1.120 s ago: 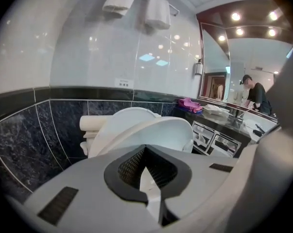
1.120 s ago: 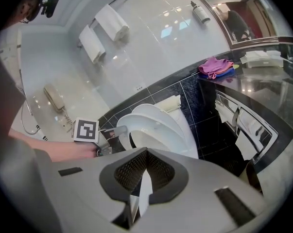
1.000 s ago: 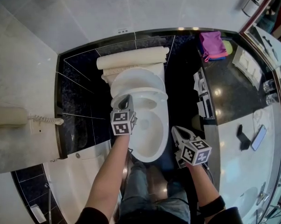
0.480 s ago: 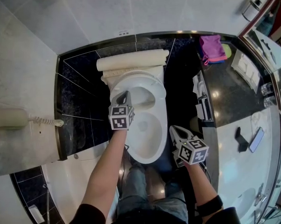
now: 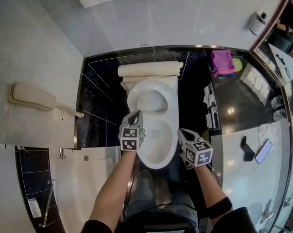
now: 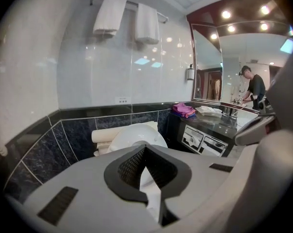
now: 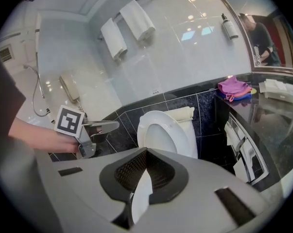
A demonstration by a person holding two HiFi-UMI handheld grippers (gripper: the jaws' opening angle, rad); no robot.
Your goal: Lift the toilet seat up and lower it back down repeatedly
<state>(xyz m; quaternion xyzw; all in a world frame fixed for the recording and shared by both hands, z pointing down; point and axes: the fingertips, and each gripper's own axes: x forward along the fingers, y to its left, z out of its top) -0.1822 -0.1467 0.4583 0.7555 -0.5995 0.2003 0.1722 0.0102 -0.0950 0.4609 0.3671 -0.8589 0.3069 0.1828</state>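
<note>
Hovering near raised toilet seat (image 5: 152, 84), left gripper (image 5: 135, 113) and right gripper (image 5: 181, 132) closed, empty.

Tabletop: dark, glossy surface (image 5: 233, 106).
Far end: pink cloth (image 5: 221, 61), with folded white towels (image 7: 282, 90) just beside it.
Near end: phone (image 5: 263, 151) lying flat, near a small dark object (image 5: 247, 148).

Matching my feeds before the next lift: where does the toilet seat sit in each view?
Head view: toilet seat, raised, at centre, slightly above the middle.
Left gripper view: seat centre-left, low, just above the jaws.
Right gripper view: seat at centre, standing upright.
Shared landmark: pink cloth, right of the seat in all three.
</note>
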